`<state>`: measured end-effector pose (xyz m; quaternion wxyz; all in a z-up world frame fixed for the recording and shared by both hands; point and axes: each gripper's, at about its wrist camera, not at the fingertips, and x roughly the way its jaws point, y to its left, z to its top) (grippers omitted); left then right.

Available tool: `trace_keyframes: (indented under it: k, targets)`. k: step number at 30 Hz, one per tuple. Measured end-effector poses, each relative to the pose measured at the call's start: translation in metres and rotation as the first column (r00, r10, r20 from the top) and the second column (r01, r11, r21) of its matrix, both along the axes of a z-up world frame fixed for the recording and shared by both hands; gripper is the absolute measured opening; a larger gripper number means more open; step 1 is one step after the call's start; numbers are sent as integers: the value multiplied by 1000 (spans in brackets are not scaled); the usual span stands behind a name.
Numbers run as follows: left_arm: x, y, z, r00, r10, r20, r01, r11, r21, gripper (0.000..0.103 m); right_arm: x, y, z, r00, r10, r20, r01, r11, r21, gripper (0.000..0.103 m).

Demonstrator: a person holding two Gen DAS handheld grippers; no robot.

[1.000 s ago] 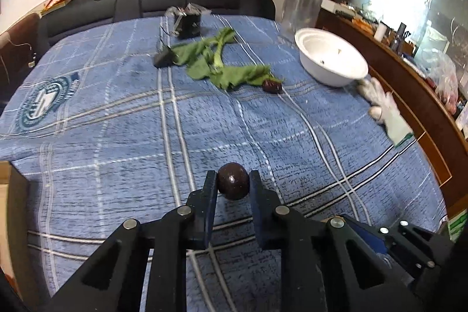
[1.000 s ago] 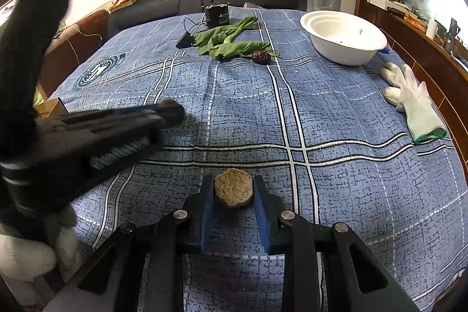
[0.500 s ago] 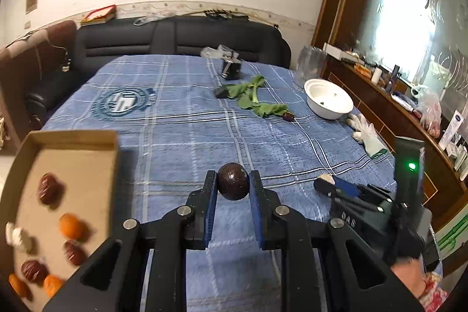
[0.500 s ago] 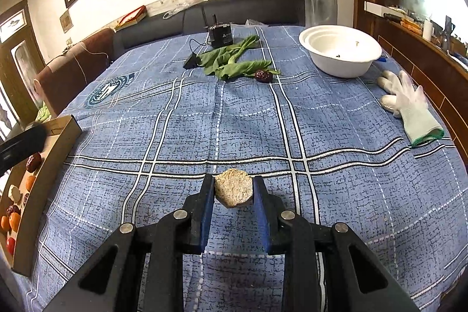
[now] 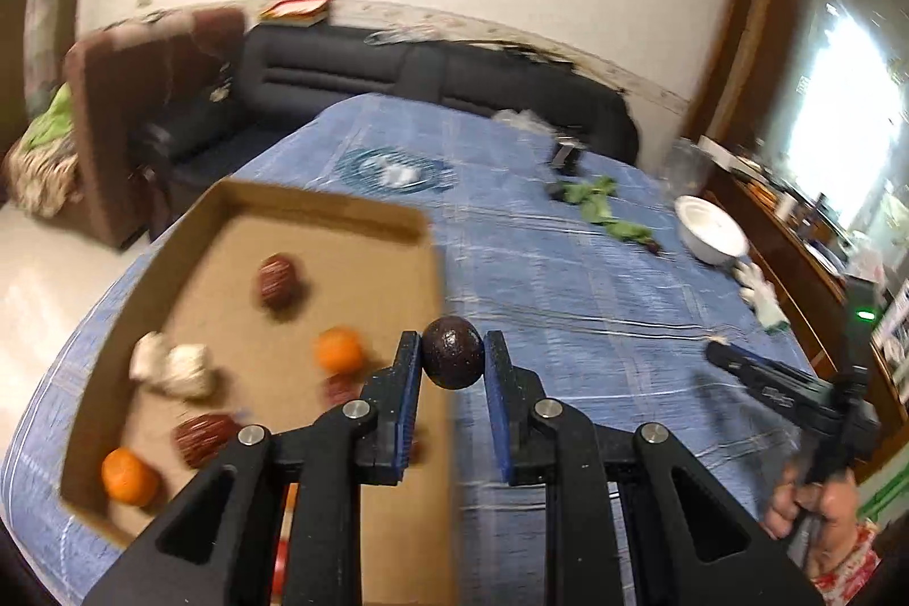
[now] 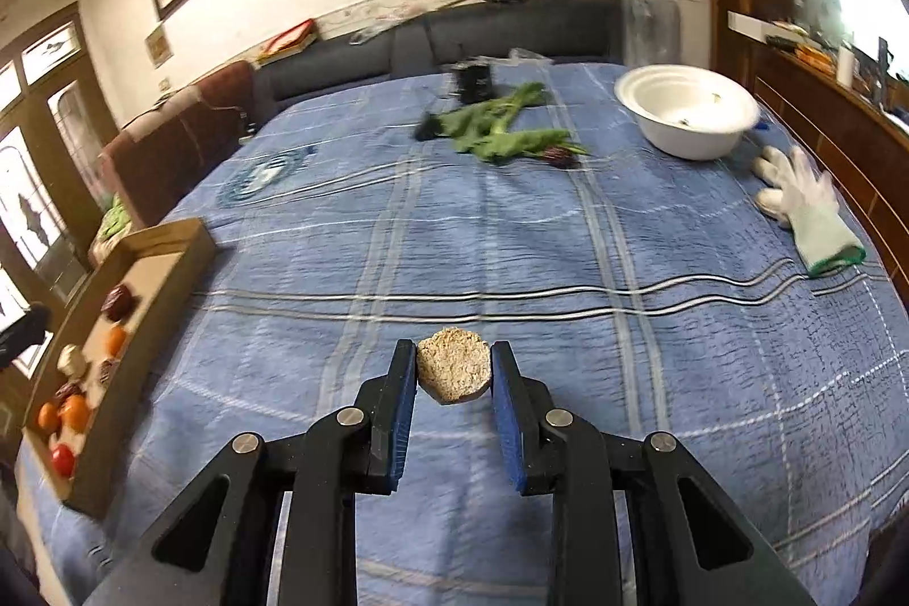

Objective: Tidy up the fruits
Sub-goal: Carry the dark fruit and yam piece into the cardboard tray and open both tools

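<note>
My left gripper [image 5: 453, 359] is shut on a dark round fruit [image 5: 453, 357] and holds it above the right edge of a cardboard tray [image 5: 318, 209]. The tray holds oranges [image 5: 338, 349], dark red fruits [image 5: 276, 281] and a white lump [image 5: 173, 366]. My right gripper [image 6: 453, 367] is shut on a tan rough round piece [image 6: 453, 370] above the blue checked cloth [image 6: 568, 265]. The tray also shows at the left in the right wrist view [image 6: 165, 237]. One dark fruit [image 6: 559, 156] lies by the green leaves [image 6: 494, 134].
A white bowl [image 6: 687, 109] stands at the far right, with white gloves [image 6: 807, 203] beside it. A black device [image 6: 471, 82] sits at the far end. A dark sofa [image 5: 397, 66] borders the table, and a wooden ledge [image 6: 824, 117] runs along the right.
My left gripper has swung left with the dark fruit and now hangs over the tray's right edge. My right gripper has lifted and tilted up a little with the tan piece.
</note>
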<state>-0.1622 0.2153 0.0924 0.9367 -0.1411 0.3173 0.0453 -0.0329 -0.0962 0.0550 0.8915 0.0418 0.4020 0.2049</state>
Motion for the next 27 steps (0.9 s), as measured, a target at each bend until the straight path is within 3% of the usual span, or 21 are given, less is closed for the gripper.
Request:
trace_keyframes:
  k: [4, 10, 19, 27]
  targets:
    - [-12, 34, -11, 996, 90, -28, -90, 996, -2, 21, -19, 37, 18, 995, 99, 15, -99, 995, 17, 29]
    - [-24, 76, -22, 979, 191, -69, -191, 982, 9, 21, -45, 119, 33, 955, 296, 33, -296, 955, -1, 29]
    - [-24, 106, -43, 966, 223, -129, -228, 973, -27, 21, -71, 219, 22, 874, 486, -9, -486, 874, -19, 29]
    - [-18, 115, -50, 965, 226, -131, -236, 970, -63, 21, -68, 269, 8, 843, 537, -45, -538, 842, -45, 30]
